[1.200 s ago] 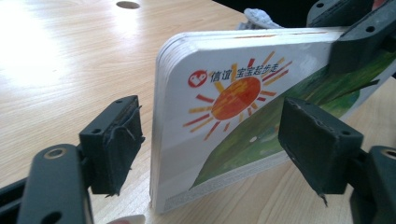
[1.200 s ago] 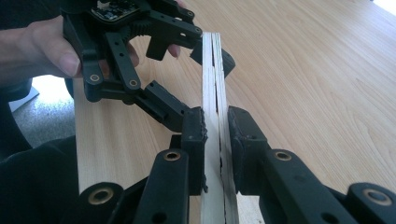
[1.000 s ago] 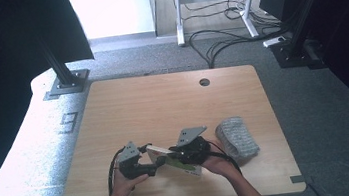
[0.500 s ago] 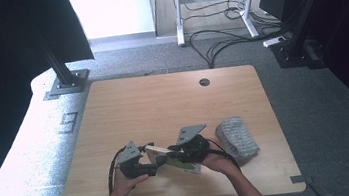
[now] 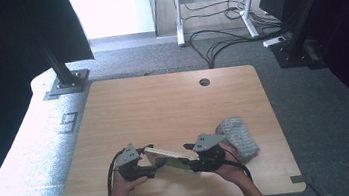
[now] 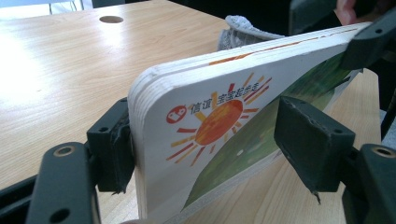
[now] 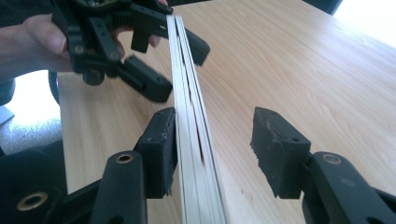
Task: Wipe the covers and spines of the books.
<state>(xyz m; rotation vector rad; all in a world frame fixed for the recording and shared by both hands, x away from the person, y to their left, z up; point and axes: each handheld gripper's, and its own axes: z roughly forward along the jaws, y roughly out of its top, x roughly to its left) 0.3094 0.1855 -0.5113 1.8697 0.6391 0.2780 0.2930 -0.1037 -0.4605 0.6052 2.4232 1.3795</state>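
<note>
A white board book (image 5: 170,158) with an orange sun on its cover (image 6: 219,121) is held just above the wooden table (image 5: 163,104) near its front edge. My left gripper (image 5: 154,163) is shut on the book's left end; its jaws have just been closing, and both pads (image 6: 303,140) press on the book. My right gripper (image 5: 190,162) stands at the other end. Its jaws have just been opening with the book's page edges (image 7: 187,107) between them: the left pad (image 7: 161,144) touches the book and the right pad stands well apart.
A crumpled grey cloth (image 5: 237,135) lies on the table right of my right hand, and appears behind the book (image 6: 243,30). A round cable hole (image 5: 204,81) sits near the table's far edge. Cables and stands are on the floor beyond.
My right gripper's jaws have opened off the book and that hand has slid a little to the right. The left hand and the book have kept their place.
</note>
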